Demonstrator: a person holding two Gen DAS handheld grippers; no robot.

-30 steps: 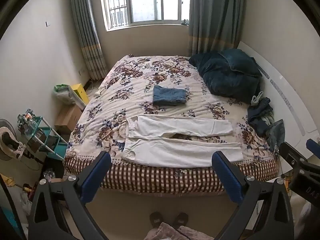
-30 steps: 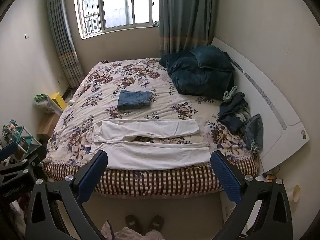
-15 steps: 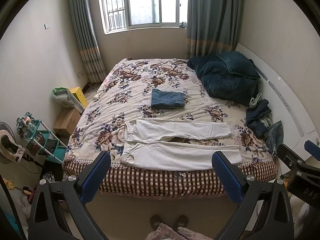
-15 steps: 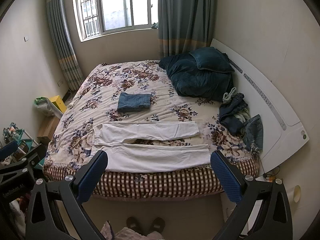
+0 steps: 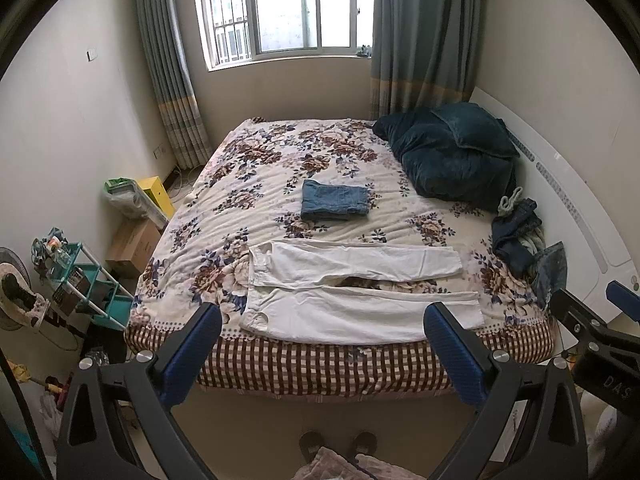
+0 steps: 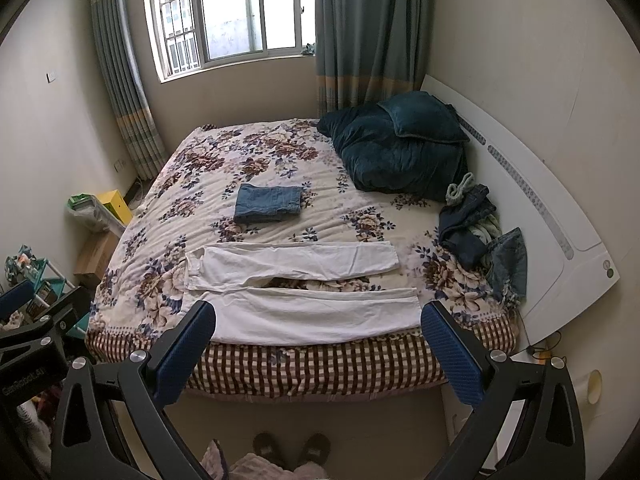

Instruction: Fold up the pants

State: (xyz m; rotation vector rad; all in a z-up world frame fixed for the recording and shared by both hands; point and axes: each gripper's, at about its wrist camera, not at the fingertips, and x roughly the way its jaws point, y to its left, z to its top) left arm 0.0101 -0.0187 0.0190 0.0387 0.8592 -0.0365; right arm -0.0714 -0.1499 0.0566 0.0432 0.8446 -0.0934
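Note:
White pants [image 5: 352, 284] lie spread flat along the near edge of the floral bed [image 5: 280, 168], waist to the left, both legs running right. They show the same way in the right wrist view [image 6: 296, 288]. My left gripper [image 5: 322, 354] is open and empty, held well back from the bed above the floor. My right gripper [image 6: 318, 354] is also open and empty, equally far back. Its body shows at the right edge of the left wrist view.
A folded blue denim piece [image 5: 334, 200] lies mid-bed. A dark teal duvet with a pillow [image 5: 452, 152] is at the far right. Loose dark clothes [image 5: 520, 240] pile by the white headboard [image 5: 568, 208]. A teal shelf [image 5: 80, 280] and boxes stand left. Slippers [image 5: 338, 442] are on the floor.
Both grippers have drawn back and risen slightly, so the bed sits lower and a little smaller in both views. The pants have not moved.

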